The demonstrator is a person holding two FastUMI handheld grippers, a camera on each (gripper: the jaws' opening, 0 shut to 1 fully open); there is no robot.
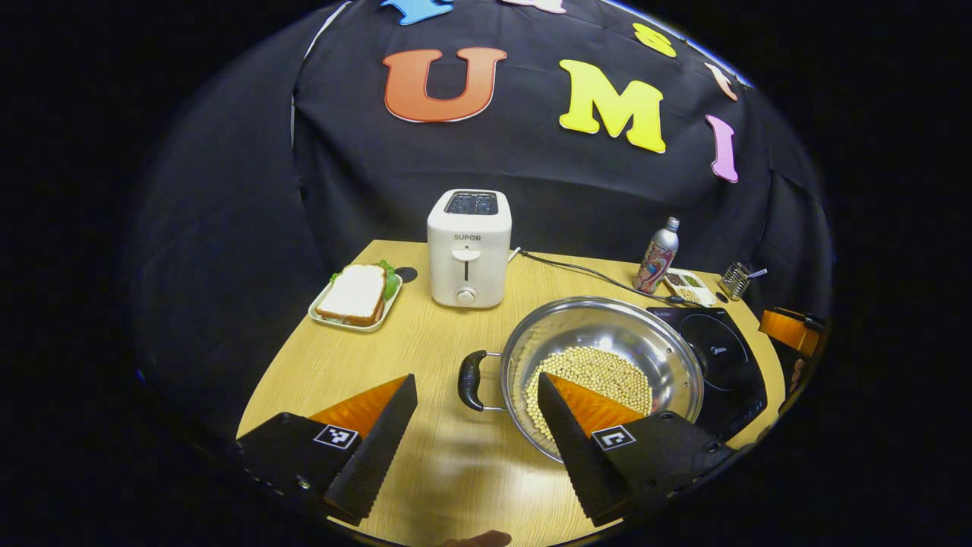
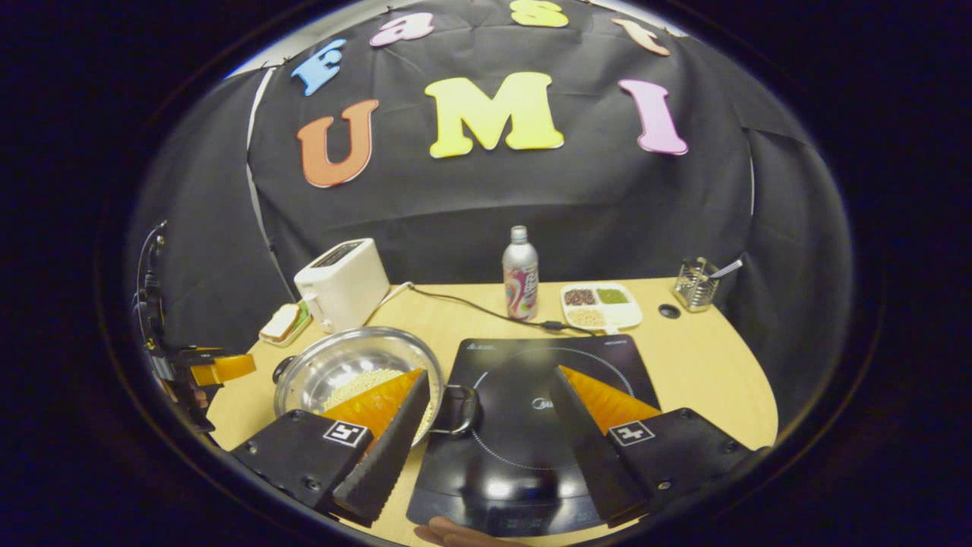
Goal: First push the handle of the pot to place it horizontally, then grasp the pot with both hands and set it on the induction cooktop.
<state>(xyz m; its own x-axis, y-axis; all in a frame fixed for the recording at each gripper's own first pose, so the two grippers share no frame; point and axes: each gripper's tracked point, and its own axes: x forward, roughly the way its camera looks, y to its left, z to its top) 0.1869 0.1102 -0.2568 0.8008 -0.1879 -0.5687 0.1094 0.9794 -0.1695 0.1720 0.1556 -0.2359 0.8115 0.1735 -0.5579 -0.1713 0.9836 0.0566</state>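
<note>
both tongs are spread wide, nothing pinched between them. left gripper [image 1: 477, 425] hangs low over the wooden table [image 1: 425, 342], its jaws framing the pot's near black handle [image 1: 471, 380], one finger to each side but neither touching it; its right-hand finger crosses over the pot's rim. right gripper [image 2: 490, 429] hovers over the induction cooktop [image 2: 524, 425], jaws apart, with the pot's other handle [image 2: 459, 410] sitting in the gap between the fingers, again no contact that i can see.

and the pot [image 1: 607, 334] itself, shiny steel, rests on the table just left of the cooktop, its rim reaching over the cooktop's edge, a heap of pale beans [image 1: 600, 372] in the bottom. handles point out to either side, one toward each gripper.

further out now: a white toaster [image 1: 468, 247] stands behind the pot, a plate with a sandwich [image 1: 355, 296] beside it. a cable [image 2: 471, 304] runs across the table to the cooktop. past the cooktop, a bottle [image 2: 520, 273] stands upright, a divided dish of grains [image 2: 601, 304] next to it, and a small wire holder [image 2: 695, 283] out near the table's far corner.

at the left edge of the right gripper view, the left gripper shows farther off.
</note>
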